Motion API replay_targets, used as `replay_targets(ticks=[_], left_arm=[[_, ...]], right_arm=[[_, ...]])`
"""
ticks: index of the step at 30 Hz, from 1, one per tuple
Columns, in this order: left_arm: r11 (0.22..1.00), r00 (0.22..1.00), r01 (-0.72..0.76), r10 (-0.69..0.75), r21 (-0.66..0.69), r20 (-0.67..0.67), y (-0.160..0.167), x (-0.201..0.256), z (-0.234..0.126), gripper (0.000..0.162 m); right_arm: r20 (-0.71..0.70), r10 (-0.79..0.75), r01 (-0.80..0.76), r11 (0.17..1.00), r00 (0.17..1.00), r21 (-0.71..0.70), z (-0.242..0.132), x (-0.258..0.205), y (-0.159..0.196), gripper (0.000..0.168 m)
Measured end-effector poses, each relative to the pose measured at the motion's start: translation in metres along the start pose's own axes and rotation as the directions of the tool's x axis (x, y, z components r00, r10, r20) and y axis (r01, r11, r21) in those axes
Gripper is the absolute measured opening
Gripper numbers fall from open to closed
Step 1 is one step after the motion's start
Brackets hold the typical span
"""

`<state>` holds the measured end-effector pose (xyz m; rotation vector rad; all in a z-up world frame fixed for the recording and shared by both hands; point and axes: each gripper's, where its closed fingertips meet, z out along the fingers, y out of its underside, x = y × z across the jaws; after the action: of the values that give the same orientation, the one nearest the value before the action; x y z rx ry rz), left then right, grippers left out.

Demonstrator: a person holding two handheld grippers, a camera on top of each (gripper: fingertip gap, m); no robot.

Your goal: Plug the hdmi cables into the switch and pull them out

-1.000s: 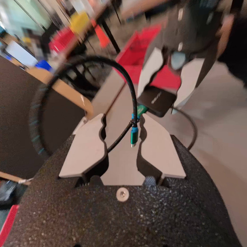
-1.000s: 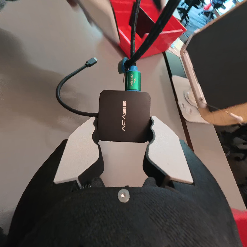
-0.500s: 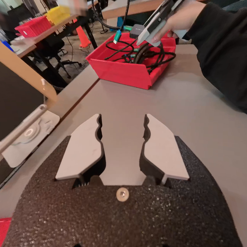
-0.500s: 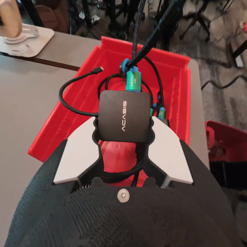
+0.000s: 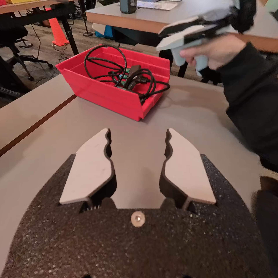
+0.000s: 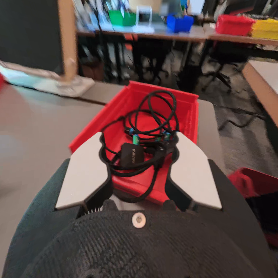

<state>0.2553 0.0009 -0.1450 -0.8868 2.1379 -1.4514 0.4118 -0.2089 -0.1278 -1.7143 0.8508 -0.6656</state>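
Note:
The black switch (image 6: 132, 153) lies in the red bin (image 6: 194, 117) among coiled black HDMI cables (image 6: 159, 108) with green plugs (image 6: 135, 138); one green plug meets the switch's far edge. The bin (image 5: 105, 94), its cables (image 5: 105, 60) and the switch (image 5: 133, 70) also show in the left wrist view. My right gripper (image 6: 139, 135) is open and empty, held above the bin's near side. It shows in the left wrist view (image 5: 159, 40), held by a hand at the upper right. My left gripper (image 5: 138, 130) is open and empty over the grey table (image 5: 188, 114).
A black panel on a wood-edged stand (image 6: 66, 45) stands on the table to the left of the bin. A second red bin (image 6: 255, 183) sits low on the right. Other tables with coloured bins (image 6: 234, 24), an orange cone (image 5: 57, 32) and chairs are behind.
My right gripper has opened and let the switch with its plugged cable drop into the red bin, then drawn back upward. My left gripper stays open and empty over the table.

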Motion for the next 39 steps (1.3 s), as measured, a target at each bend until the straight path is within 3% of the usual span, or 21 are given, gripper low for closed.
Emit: replay_targets(ticks=[3, 5, 10, 13, 15, 16, 18, 20, 25, 28, 30, 35, 37, 39], left_arm=[[0.999, 0.998, 0.052, -0.052, 0.003, -0.023, -0.021, -0.001, 0.030, 0.068], [0.993, 0.994, 0.108, -0.109, -0.050, -0.024, -0.032, -0.005, 0.056, 0.072], [0.953, 0.977, 0.214, -0.211, -0.214, 0.034, -0.049, -0.023, 0.133, 0.072], [0.896, 0.974, 0.190, -0.123, -0.401, 0.188, -0.029, -0.061, 0.170, 0.050], [0.844, 0.953, 0.261, -0.147, -0.469, 0.265, -0.015, -0.075, 0.191, 0.032], [0.810, 0.950, 0.296, -0.196, -0.507, 0.241, -0.009, -0.071, 0.200, 0.033], [0.790, 0.934, 0.353, -0.269, -0.501, 0.234, -0.014, -0.076, 0.215, 0.050], [0.746, 0.912, 0.411, -0.325, -0.525, 0.251, -0.012, -0.083, 0.222, 0.045], [0.631, 0.880, 0.475, -0.335, -0.613, 0.337, 0.002, -0.088, 0.234, 0.047], [0.605, 0.863, 0.494, -0.254, -0.624, 0.437, 0.012, -0.104, 0.234, 0.030], [0.622, 0.841, 0.526, -0.276, -0.581, 0.466, 0.015, -0.117, 0.230, 0.022], [0.663, 0.868, 0.493, -0.333, -0.563, 0.368, 0.030, -0.122, 0.192, 0.006], [0.674, 0.881, 0.470, -0.320, -0.570, 0.347, 0.043, -0.119, 0.158, 0.006], [0.681, 0.891, 0.453, -0.313, -0.576, 0.330, 0.061, -0.114, 0.113, 0.006]], right_arm=[[0.088, 0.137, -0.150, 0.976, 0.987, 0.156, -0.035, -0.007, -0.002, 0.062], [0.128, 0.176, -0.195, 0.970, 0.976, 0.149, -0.051, -0.011, 0.015, 0.045], [-0.009, 0.154, -0.153, 0.986, 0.988, 0.061, -0.069, 0.005, 0.062, 0.046], [-0.061, 0.094, -0.095, 0.995, 0.994, -0.023, -0.070, 0.013, 0.071, 0.065], [-0.114, 0.054, -0.061, 0.996, 0.992, -0.066, -0.071, 0.020, 0.077, 0.069], [-0.116, 0.037, -0.046, 0.996, 0.993, -0.073, -0.070, 0.020, 0.077, 0.069], [-0.117, 0.020, -0.028, 0.997, 0.993, -0.071, -0.069, 0.019, 0.077, 0.071], [-0.110, 0.022, -0.029, 0.998, 0.994, -0.062, -0.068, 0.017, 0.074, 0.070], [-0.056, 0.035, -0.039, 0.997, 0.998, -0.067, -0.062, 0.009, 0.075, 0.055], [-0.001, 0.059, -0.059, 0.998, 0.998, -0.019, -0.064, 0.000, 0.066, 0.031], [0.039, 0.052, -0.053, 0.998, 0.998, 0.015, -0.069, -0.007, 0.057, 0.000], [0.106, 0.020, -0.028, 0.997, 0.994, 0.074, -0.085, -0.020, 0.037, 0.000], [0.121, 0.018, -0.029, 0.996, 0.992, 0.086, -0.085, -0.026, 0.034, 0.000], [0.117, 0.012, -0.025, 0.994, 0.993, 0.109, -0.082, -0.034, 0.028, 0.013]])
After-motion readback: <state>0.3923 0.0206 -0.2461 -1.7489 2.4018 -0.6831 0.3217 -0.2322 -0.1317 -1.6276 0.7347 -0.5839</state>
